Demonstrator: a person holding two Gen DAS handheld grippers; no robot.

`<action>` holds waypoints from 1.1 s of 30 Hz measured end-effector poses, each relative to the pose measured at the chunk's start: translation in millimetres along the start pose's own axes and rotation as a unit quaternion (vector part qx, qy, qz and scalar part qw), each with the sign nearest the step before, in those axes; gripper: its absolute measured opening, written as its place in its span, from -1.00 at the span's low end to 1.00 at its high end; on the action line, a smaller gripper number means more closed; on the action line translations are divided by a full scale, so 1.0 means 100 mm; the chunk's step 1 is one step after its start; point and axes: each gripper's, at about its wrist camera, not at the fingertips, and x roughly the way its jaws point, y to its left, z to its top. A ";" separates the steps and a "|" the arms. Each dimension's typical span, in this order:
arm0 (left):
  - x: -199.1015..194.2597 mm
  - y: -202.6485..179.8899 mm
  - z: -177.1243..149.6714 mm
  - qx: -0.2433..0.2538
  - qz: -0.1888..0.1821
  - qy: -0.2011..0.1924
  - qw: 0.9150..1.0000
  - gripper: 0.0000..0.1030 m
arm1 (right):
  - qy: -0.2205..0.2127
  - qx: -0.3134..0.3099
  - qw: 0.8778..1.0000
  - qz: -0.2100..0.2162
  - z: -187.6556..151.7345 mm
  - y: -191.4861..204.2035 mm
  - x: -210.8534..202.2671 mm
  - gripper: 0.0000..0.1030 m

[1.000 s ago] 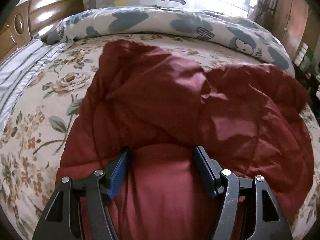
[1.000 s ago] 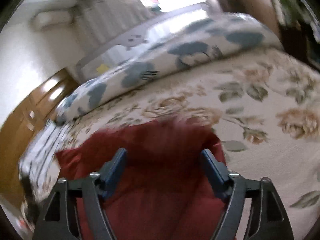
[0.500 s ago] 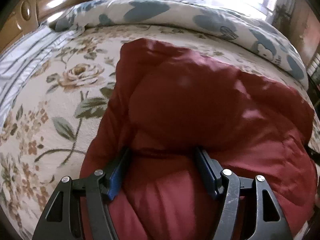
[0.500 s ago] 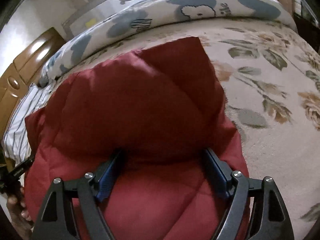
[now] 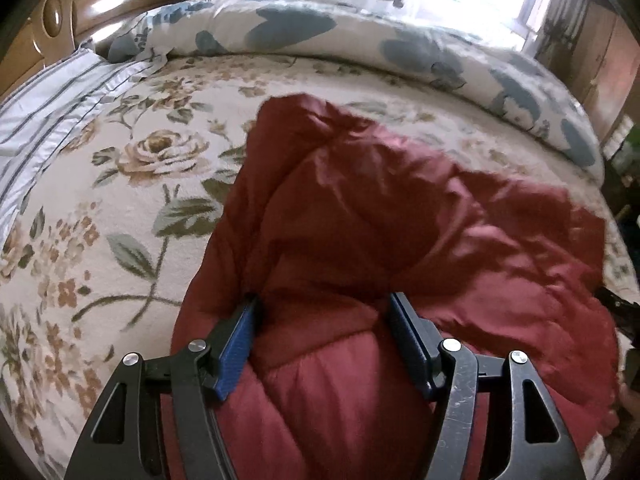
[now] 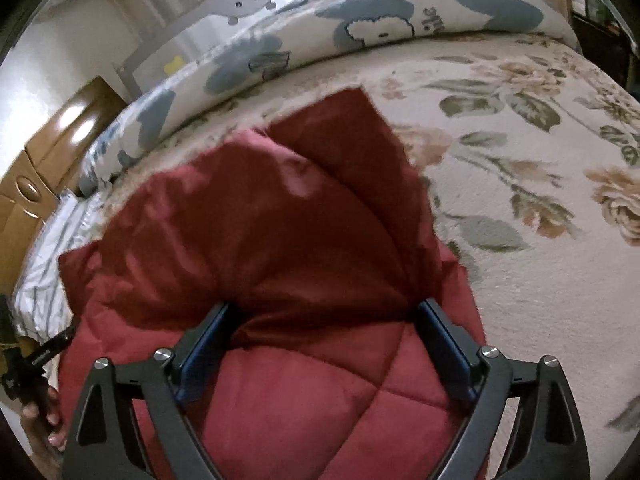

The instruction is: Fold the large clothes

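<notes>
A dark red quilted padded garment [image 5: 400,232] lies bunched on the floral bedspread [image 5: 100,208]. My left gripper [image 5: 324,316] stands over its near left part, jaws wide apart, red fabric bulging between the blue pads without being pinched. In the right wrist view the same garment [image 6: 260,232] fills the middle, a folded flap pointing away. My right gripper [image 6: 324,320] stands over its near right part, jaws wide apart, fabric bulging between them. The left gripper's handle and hand [image 6: 36,376] show at the left edge.
A rolled white duvet with blue shapes [image 5: 360,40] lies along the far side of the bed. A striped pillow [image 5: 44,96] and wooden headboard [image 5: 60,20] are at the left. Bare floral bedspread [image 6: 540,200] stretches right of the garment. A wooden wardrobe [image 5: 600,52] stands far right.
Both grippers moved forward and down over the garment. The far part of the garment has been pushed up and bunched toward the duvet. Jaws stayed wide apart.
</notes>
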 end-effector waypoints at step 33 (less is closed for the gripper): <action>0.73 1.10 -0.20 -0.209 -0.227 0.103 0.946 0.88 | 0.095 0.104 0.979 0.145 -0.24 -0.58 0.23 0.93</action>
